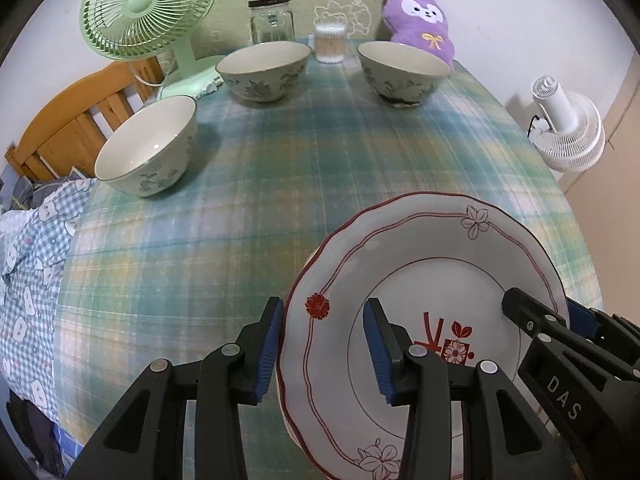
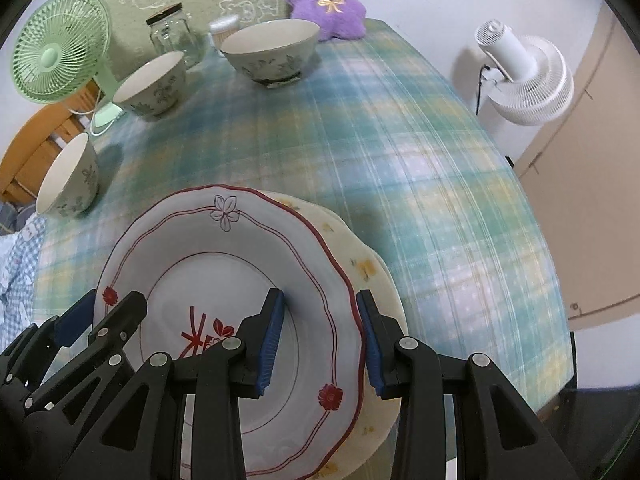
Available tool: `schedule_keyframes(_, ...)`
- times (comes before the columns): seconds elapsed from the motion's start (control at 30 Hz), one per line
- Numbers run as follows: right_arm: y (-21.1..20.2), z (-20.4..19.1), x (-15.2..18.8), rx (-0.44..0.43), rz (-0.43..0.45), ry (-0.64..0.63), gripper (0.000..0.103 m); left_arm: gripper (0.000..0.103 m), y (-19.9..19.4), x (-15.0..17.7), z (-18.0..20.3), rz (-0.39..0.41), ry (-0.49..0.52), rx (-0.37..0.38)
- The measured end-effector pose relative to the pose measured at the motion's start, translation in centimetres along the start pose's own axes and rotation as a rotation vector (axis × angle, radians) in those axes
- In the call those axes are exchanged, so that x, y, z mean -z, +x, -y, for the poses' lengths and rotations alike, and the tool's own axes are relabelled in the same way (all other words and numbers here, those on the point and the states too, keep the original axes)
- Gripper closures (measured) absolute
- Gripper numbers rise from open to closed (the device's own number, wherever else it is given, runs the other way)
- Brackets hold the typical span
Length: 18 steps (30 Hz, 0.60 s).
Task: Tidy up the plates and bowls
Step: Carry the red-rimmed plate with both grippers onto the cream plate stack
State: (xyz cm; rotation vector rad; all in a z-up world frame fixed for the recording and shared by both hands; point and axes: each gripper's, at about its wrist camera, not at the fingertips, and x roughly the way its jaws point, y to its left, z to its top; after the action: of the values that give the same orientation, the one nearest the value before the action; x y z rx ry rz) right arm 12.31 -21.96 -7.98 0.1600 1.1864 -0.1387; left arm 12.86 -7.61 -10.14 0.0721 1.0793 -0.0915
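**Plates stacked near the front edge, both claws straddling the top rim**

Plaid cloth in green, blue and yellow covers the tabletop (image 1: 248, 208), and we see three pale bowls with leaf prints standing upright and apart on its far half: the left bowl (image 1: 146, 146), the middle bowl (image 1: 262, 70) and the right bowl (image 1: 404, 74). Behind them stand a green fan (image 1: 148, 8), a glass jar (image 1: 272, 20), a small tub of cotton swabs (image 1: 330, 42) and a purple plush toy (image 1: 420, 26). A white fan (image 1: 566, 124) stands beyond the tabletop's right side.

Near the front edge we find the white plate (image 1: 420, 280) with red trim, lying on a cream plate (image 2: 372, 280) that shows past its right side.

Our left claw (image 1: 324, 352) is partly open, its blue pads either side of the white plate's left rim; whether they press on it, we cannot tell. Our right claw (image 2: 320, 344) is likewise partly open, its pads flanking the plate's right rim above the cream plate, its hold equally unclear.
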Motion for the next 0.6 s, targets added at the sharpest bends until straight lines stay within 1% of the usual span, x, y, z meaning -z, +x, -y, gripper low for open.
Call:
schedule_keyframes(0.23, -0.1, 0.3, 0.3, 0.033, 0.007, 0.007, 0.062, 0.062, 0.1, 0.4, 0.7, 0.006, 0.034, -0.005)
schedule_keyframes(0.47, 0.2, -0.5, 0.4, 0.082, 0.008, -0.041, 0.061, 0.063, 0.3, 0.3, 0.9, 0.018, 0.041, -0.031)
schedule_keyframes(0.5, 0.2, -0.6, 0.4, 0.085, 0.009, -0.049, 0.060, 0.065, 0.3, 0.3, 0.9, 0.022, 0.043, -0.034)
schedule_keyframes(0.6, 0.3, -0.8, 0.3, 0.097, 0.008, -0.070, 0.061, 0.065, 0.4, 0.3, 0.9, 0.024, 0.038, -0.039)
